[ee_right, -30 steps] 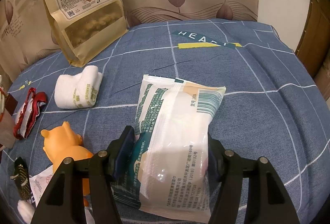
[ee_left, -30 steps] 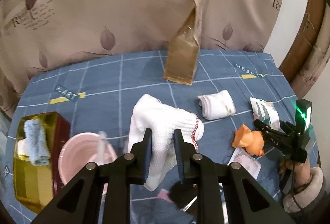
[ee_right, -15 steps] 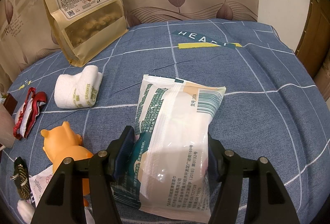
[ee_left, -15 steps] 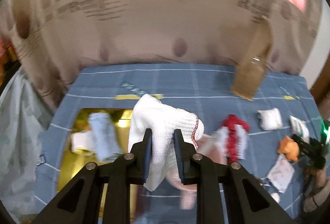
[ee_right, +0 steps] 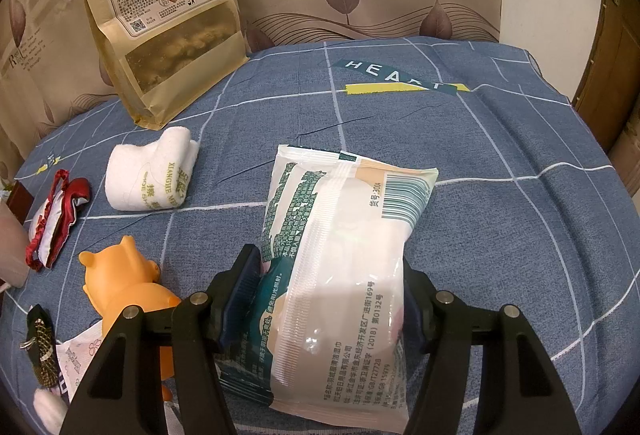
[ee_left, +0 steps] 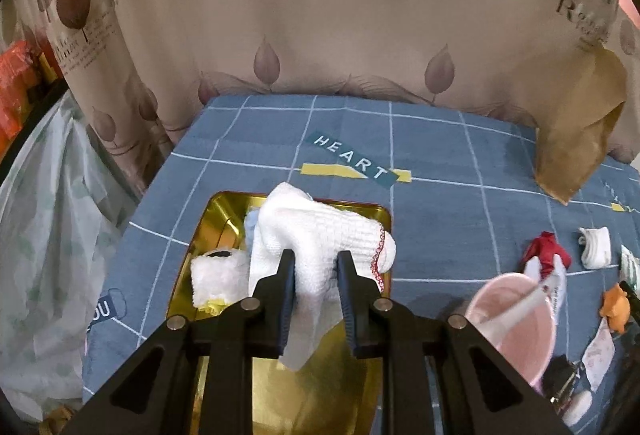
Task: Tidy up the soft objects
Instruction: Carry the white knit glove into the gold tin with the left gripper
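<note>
Left wrist view. Left tongs (ee_left: 316, 267): clamped on a white knitted glove (ee_left: 316, 231), red stitching at the cuff, loose end hanging below the pads. A second ago the glove hung over the middle of the blue checked surface (ee_left: 440, 155), with the gold tray (ee_left: 212, 235) off to the left edge; now the tray lies directly beneath the glove. Tray already holds a white rolled cloth (ee_left: 214, 277) and a pale blue cloth (ee_left: 250, 227). Pink bowl (ee_left: 520, 327) now just right of the tongs. Brown paper pouch (ee_left: 576, 139) far right.
Judgement: carry complete; release into the tray is the likely next step.

Right wrist view. Right tongs (ee_right: 332, 295): pads pressed against both sides of a plastic tissue pack (ee_right: 344, 255) resting on the surface; unchanged over the last second. Unsorted nearby: folded white towel (ee_right: 152, 175), orange toy (ee_right: 120, 283), red-trimmed pouch (ee_right: 56, 219).
Judgement: this hand waits; several soft items remain to sort.
</note>
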`<state>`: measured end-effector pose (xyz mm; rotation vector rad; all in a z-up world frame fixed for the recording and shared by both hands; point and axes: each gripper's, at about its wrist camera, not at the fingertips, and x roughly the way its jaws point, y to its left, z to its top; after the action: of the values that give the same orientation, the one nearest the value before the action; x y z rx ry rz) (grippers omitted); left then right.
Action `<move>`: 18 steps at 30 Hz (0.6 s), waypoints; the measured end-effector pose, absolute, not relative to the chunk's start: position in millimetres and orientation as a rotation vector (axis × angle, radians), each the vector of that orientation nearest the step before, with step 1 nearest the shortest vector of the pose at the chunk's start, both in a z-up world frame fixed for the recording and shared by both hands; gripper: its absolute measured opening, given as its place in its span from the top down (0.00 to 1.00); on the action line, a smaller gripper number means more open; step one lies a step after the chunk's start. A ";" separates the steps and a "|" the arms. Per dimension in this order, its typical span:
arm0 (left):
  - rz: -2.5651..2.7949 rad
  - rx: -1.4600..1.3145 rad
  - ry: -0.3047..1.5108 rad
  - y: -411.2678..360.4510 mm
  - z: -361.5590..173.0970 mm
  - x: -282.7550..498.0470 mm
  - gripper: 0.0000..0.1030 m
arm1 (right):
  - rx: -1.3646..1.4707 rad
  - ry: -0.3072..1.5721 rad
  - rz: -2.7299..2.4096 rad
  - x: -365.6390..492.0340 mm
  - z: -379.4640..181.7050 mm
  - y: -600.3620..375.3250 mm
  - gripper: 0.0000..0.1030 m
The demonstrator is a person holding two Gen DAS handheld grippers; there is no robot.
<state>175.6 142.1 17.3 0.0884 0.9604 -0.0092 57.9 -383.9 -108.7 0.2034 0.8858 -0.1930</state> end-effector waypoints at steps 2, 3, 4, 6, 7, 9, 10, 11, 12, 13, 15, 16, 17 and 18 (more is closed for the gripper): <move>-0.014 0.086 0.969 142.1 11.1 181.2 0.80 | 0.203 0.886 -0.193 57.9 -108.8 -383.9 0.41; -0.014 0.087 0.973 141.6 8.3 184.6 0.80 | 0.203 0.886 -0.193 57.9 -108.8 -383.9 0.41; -0.009 0.087 0.977 142.1 5.4 187.6 0.80 | 0.203 0.886 -0.193 57.7 -108.8 -384.1 0.41; -0.012 0.088 0.986 141.5 -0.3 194.1 0.80 | 0.203 0.886 -0.193 57.8 -109.0 -383.9 0.41; -0.012 0.091 0.991 141.8 -4.1 197.8 0.80 | 0.203 0.886 -0.193 57.8 -109.0 -383.8 0.41; -0.013 0.097 1.006 141.9 -11.3 203.0 0.80 | 0.202 0.887 -0.194 57.8 -109.2 -383.8 0.41; -0.017 0.095 1.017 142.4 -16.8 206.3 0.80 | 0.202 0.887 -0.194 57.8 -109.2 -383.7 0.41; -0.021 0.095 1.023 142.4 -20.0 207.9 0.80 | 0.201 0.887 -0.194 57.4 -109.4 -384.2 0.41; -0.017 0.099 1.030 142.6 -23.8 208.8 0.80 | 0.202 0.887 -0.194 57.7 -109.4 -383.7 0.41; -0.017 0.102 1.034 142.7 -26.9 210.3 0.80 | 0.202 0.887 -0.194 57.8 -109.5 -383.6 0.41; -0.038 0.099 1.037 141.8 -32.4 212.5 0.80 | 0.201 0.887 -0.194 57.8 -109.6 -383.5 0.41; -0.042 0.104 1.045 140.5 -35.2 213.7 0.80 | 0.200 0.890 -0.193 57.9 -109.7 -383.4 0.41; -0.051 0.108 1.052 138.4 -37.6 215.3 0.80 | 0.199 0.890 -0.194 57.8 -109.7 -383.4 0.41; -0.065 0.117 1.056 136.1 -40.7 215.9 0.80 | 0.198 0.891 -0.194 57.9 -109.8 -383.3 0.41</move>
<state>215.9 136.1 -40.7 0.1165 1.0564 -0.0645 57.9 -383.3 -109.8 0.1985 0.8905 -0.1940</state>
